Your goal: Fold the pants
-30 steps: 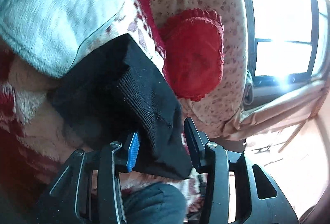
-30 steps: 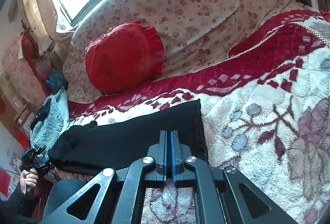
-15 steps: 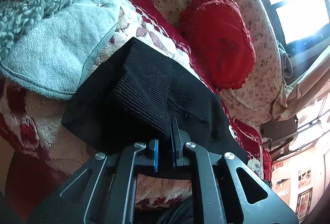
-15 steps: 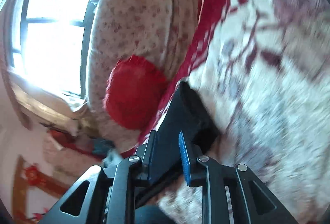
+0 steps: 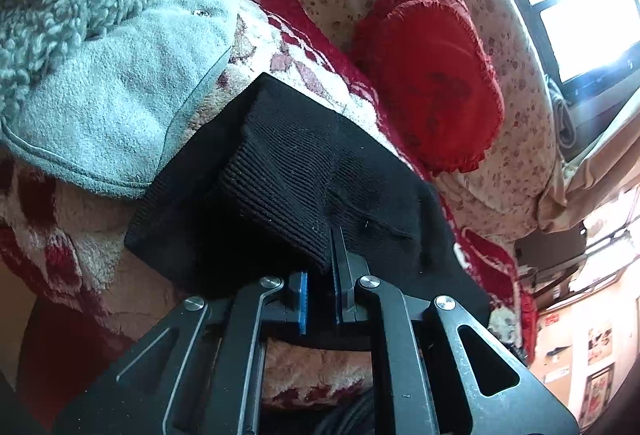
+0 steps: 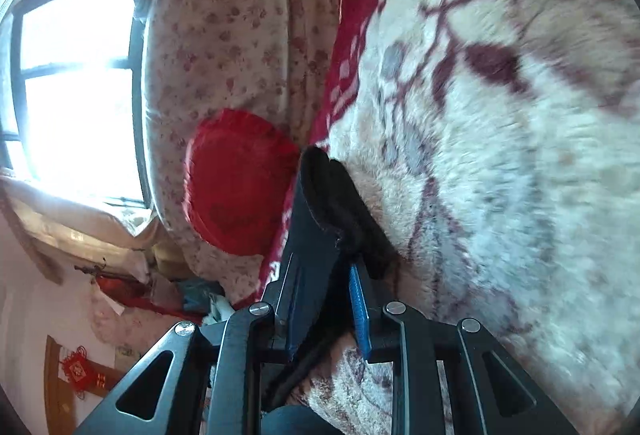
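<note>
The black knit pants [image 5: 304, 171] lie folded on the floral fleece blanket [image 5: 80, 259]. My left gripper [image 5: 320, 275] is shut on the ribbed edge of the upper layer, which is lifted off the layer below. In the right wrist view my right gripper [image 6: 320, 283] is rolled sideways, and its jaws stand apart around the other end of the black pants [image 6: 328, 211]. The cloth fills the gap between the blue pads [image 6: 358, 299].
A grey fleece garment [image 5: 112, 47] lies to the left of the pants. A red round cushion [image 5: 428, 75] leans on a floral quilt [image 5: 520, 139] by the window; it also shows in the right wrist view [image 6: 236, 183]. The blanket [image 6: 500, 155] spreads right.
My left gripper closed on the pants edge a second ago and has held since. My right gripper opened, rolled sideways, and its jaws now stand wider around the pants end.
</note>
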Action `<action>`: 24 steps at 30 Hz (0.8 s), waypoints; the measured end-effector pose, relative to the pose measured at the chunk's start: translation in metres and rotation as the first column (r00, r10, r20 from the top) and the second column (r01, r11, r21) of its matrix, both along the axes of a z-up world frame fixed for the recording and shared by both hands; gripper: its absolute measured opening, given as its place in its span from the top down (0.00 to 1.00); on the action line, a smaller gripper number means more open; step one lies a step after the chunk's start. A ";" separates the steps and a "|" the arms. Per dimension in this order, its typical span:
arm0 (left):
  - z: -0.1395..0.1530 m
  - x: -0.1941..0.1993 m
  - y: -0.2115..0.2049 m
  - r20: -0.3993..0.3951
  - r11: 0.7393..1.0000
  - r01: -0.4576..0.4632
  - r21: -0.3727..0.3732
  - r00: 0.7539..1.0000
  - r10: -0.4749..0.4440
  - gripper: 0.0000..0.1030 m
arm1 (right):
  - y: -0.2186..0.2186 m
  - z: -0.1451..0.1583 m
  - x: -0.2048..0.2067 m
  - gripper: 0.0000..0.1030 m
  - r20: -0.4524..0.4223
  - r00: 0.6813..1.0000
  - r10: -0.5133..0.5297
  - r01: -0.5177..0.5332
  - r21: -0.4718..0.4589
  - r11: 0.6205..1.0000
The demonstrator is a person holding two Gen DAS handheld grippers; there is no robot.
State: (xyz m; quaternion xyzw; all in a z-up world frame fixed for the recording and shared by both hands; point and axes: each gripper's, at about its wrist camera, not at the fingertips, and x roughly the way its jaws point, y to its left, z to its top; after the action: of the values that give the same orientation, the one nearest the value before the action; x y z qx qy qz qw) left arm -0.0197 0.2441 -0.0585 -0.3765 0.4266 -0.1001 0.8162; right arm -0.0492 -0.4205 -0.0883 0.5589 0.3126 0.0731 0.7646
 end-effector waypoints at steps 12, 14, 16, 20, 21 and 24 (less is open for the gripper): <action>0.109 0.096 -0.008 0.201 0.996 0.032 0.080 0.978 -0.048 0.96 | 0.020 0.102 0.084 0.96 0.295 0.954 0.057 -0.029 -0.096 0.995; 0.128 0.096 -0.005 0.249 0.997 0.024 0.078 0.968 -0.042 0.95 | 0.023 0.129 0.087 0.96 0.373 0.926 0.057 -0.015 -0.114 0.993; 0.129 0.085 -0.004 0.264 0.996 0.031 0.088 0.963 -0.053 0.95 | 0.030 0.139 0.081 0.96 0.378 0.922 0.086 -0.031 -0.147 0.989; 0.090 0.047 0.003 0.179 0.996 0.050 0.079 0.982 -0.063 0.95 | 0.030 0.097 0.043 0.96 0.292 0.951 0.103 -0.060 -0.153 0.986; 0.081 0.039 0.003 0.160 0.995 0.051 0.083 0.985 -0.064 0.95 | 0.028 0.086 0.036 0.96 0.270 0.958 0.097 -0.058 -0.148 0.987; 0.045 0.010 0.008 0.081 0.996 0.058 0.071 0.995 -0.063 0.95 | 0.015 0.043 0.015 0.96 0.169 0.984 0.050 -0.042 -0.053 0.998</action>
State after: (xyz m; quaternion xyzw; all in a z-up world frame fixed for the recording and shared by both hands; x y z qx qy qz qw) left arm -0.0096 0.2519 -0.0136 -0.3305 0.4066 -0.1257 0.8424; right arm -0.0343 -0.4055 -0.0454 0.5242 0.2606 0.1304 0.8001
